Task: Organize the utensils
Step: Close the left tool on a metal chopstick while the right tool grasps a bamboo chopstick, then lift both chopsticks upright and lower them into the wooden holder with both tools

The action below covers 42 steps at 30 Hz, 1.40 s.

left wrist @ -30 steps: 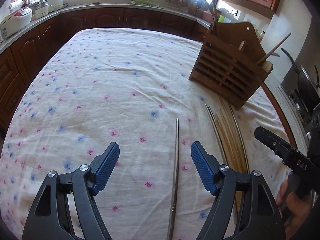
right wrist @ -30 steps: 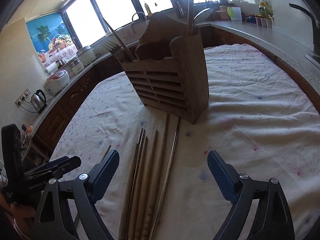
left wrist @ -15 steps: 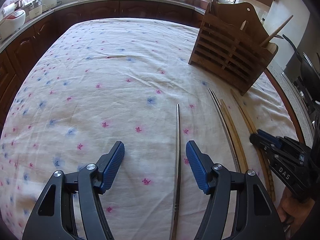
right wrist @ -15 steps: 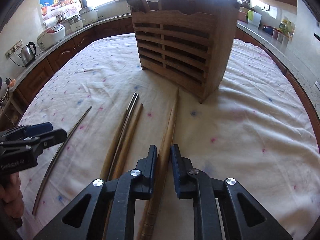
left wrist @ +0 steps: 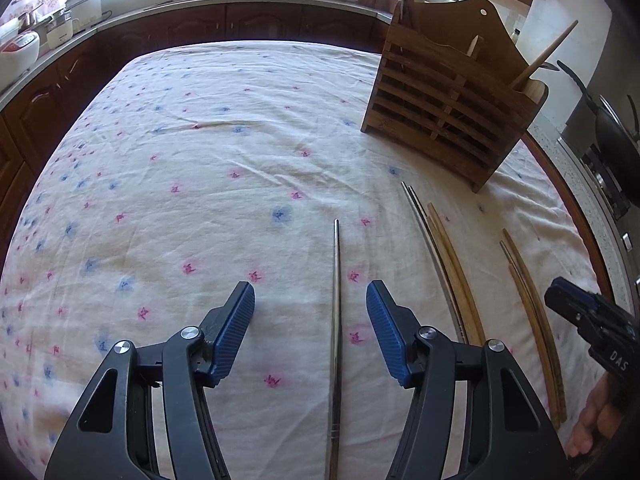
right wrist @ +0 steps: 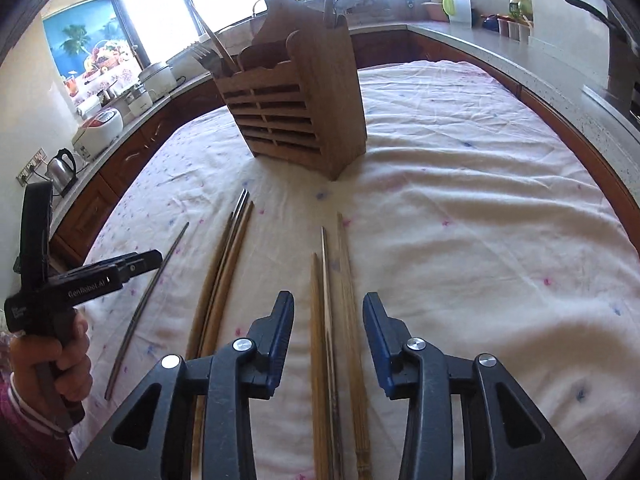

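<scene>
A wooden utensil holder (left wrist: 448, 108) stands upright on the floral tablecloth, also in the right wrist view (right wrist: 300, 116), with forks and sticks in it. A single metal chopstick (left wrist: 336, 320) lies on the cloth between the fingers of my open left gripper (left wrist: 310, 332). Several wooden and metal chopsticks (left wrist: 448, 264) lie to its right. My right gripper (right wrist: 326, 338) is open, its jaws either side of a small bundle of wooden chopsticks (right wrist: 334, 340) on the cloth. Another bundle (right wrist: 222, 280) and the metal chopstick (right wrist: 148, 300) lie to the left.
The tablecloth (left wrist: 200, 140) covers a rounded table. Dark wood cabinets and a counter with a rice cooker (right wrist: 100, 136) and kettle (right wrist: 62, 166) run behind. A black pan (left wrist: 612, 136) sits at the far right. The left gripper's body (right wrist: 80, 284) shows in the right wrist view.
My right gripper closed on the wooden chopsticks half a second ago and has now opened, the bundle shifted apart from the other sticks. The left gripper drew nearer the metal chopstick.
</scene>
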Tool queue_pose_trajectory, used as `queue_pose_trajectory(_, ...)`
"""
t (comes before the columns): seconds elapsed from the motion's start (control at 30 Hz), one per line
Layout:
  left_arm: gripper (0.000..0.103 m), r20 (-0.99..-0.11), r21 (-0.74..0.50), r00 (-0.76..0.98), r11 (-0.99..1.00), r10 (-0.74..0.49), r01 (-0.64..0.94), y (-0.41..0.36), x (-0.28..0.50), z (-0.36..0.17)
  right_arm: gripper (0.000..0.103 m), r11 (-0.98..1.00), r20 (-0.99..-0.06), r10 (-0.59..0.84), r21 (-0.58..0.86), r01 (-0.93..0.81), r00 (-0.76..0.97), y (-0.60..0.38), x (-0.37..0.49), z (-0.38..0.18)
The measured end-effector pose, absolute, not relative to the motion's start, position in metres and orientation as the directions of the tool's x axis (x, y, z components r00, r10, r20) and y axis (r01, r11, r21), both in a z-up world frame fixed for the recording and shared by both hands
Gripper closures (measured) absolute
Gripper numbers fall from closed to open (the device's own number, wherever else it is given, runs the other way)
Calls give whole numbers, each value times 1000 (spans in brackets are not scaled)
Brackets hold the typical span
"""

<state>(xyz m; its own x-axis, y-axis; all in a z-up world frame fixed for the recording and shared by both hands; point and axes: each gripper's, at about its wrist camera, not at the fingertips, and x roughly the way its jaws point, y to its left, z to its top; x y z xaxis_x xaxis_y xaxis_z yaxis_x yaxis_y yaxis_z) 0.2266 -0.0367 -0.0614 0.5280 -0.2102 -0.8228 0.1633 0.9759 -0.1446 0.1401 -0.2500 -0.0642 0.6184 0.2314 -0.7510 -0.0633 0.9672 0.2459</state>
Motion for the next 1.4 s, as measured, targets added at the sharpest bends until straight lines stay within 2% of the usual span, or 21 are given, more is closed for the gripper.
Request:
queue_pose_trajectory(0.1, 50, -834, -127, 512, 975, -203, 180, -43, 237, -64, 69, 976, -752, 201, 209, -62, 628, -243, 160, -63)
queue_pose_trajectory(0.2, 53, -836, -111, 513, 975, -196, 193, -48, 247, -65, 79, 979, -775, 183, 198, -42, 606, -245, 184, -71)
queue_pose_trajectory(0.3, 60, -837, -96, 514, 974, -190, 204, -52, 256, -66, 84, 986, -806, 157, 163, -40, 570, -248, 200, -84)
queue_pose_trajectory(0.43, 65, -835, -30, 529, 971, -154, 236, -65, 262, -68, 82, 991, -811, 133, 108, -78, 570, -238, 205, -85)
queue_pose_trajectory(0.5, 72, -829, -5, 540, 967, -147, 255, -71, 262, -68, 83, 993, -815, 94, 38, -109, 572, -227, 206, -85)
queue_pose_trajectory(0.57, 91, -829, -10, 536, 963, -159, 271, -73, 263, -68, 85, 993, -813, 76, 7, -121, 578, -222, 207, -85)
queue_pose_trajectory(0.63, 99, -831, -20, 530, 962, -168, 274, -73, 264, -67, 90, 991, -810, 80, 3, -132, 582, -221, 207, -85)
queue_pose_trajectory(0.7, 100, -832, -49, 522, 961, -190, 271, -69, 264, -66, 98, 991, -809, 99, 30, -128, 579, -225, 208, -85)
queue_pose_trajectory(0.87, 100, -810, -158, 521, 956, -270, 249, -48, 253, -54, 98, 984, -797, 179, 145, -105, 577, -239, 201, -74)
queue_pose_trajectory(1.07, 100, -746, -240, 569, 936, -346, 256, -27, 230, -14, 98, 966, -709, 243, 240, -98, 662, -253, 175, -31)
queue_pose_trajectory(1.4, 100, -618, -261, 674, 914, -405, 310, -8, 192, 61, 98, 959, -556, 251, 251, -128, 792, -261, 135, 51)
